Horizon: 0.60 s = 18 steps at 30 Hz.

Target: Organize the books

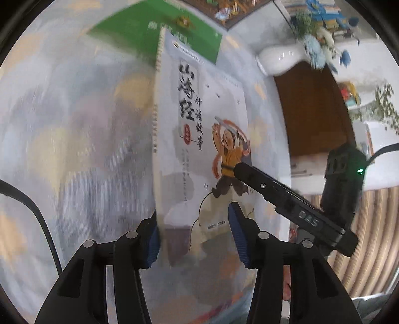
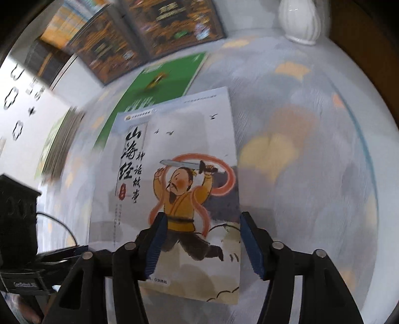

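Note:
A white picture book (image 1: 199,139) with a sword-waving man in yellow on its cover stands tilted above the patterned tablecloth (image 1: 74,149). My left gripper (image 1: 197,236) is open, its jaws on either side of the book's lower edge, the left pad at the spine. The right gripper's finger (image 1: 286,199) reaches onto the cover from the right. In the right wrist view the same book (image 2: 174,174) lies between the open jaws of my right gripper (image 2: 202,245). A green book (image 1: 159,32) lies flat behind it; it also shows in the right wrist view (image 2: 159,82).
A white vase (image 1: 279,58) with blue flowers stands at the table's far right and shows in the right wrist view (image 2: 299,20). Dark-covered books (image 2: 139,32) lean at the back. A brown wooden panel (image 1: 311,112) and striped flooring (image 1: 361,236) lie beyond the table edge.

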Each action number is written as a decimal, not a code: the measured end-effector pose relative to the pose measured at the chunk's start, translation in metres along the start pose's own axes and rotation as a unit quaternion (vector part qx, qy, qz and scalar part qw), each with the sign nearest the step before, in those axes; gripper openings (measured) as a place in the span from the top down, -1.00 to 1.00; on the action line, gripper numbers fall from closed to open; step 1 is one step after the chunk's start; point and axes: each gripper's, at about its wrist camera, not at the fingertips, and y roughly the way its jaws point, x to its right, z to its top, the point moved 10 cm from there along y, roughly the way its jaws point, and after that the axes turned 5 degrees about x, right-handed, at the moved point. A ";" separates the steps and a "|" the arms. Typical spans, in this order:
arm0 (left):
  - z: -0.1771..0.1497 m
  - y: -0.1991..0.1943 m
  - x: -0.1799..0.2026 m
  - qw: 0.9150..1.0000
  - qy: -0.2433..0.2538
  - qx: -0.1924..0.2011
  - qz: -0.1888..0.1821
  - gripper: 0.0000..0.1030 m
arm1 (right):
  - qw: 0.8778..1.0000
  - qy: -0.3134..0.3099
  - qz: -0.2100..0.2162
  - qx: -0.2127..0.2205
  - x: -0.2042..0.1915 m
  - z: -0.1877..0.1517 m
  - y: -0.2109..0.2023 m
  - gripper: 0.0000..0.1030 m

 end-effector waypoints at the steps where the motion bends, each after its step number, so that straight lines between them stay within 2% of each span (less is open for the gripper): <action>1: -0.009 0.000 -0.001 1.000 0.002 -0.002 0.005 0.11 | 1.000 -0.011 0.000 -0.003 -0.004 -0.011 -0.003 -0.30; 4: -0.026 -0.003 -0.003 1.000 -0.005 0.010 0.008 0.11 | 0.998 -0.050 -0.024 -0.003 -0.012 -0.038 -0.009 -0.34; 7: -0.031 -0.009 -0.004 1.000 -0.012 0.019 0.011 0.11 | 0.998 -0.051 -0.024 -0.009 -0.011 -0.050 -0.014 -0.35; 11: -0.028 -0.019 -0.009 0.999 -0.009 0.034 0.021 0.13 | 1.000 0.002 0.002 -0.017 0.001 -0.056 -0.021 -0.35; 14: -0.030 -0.021 -0.012 0.999 -0.013 0.041 0.022 0.22 | 0.999 0.042 0.016 -0.012 0.011 -0.058 -0.025 -0.35; 18: -0.035 -0.022 -0.017 0.998 -0.017 0.048 0.024 0.24 | 0.998 0.054 0.016 0.000 0.011 -0.061 -0.029 -0.32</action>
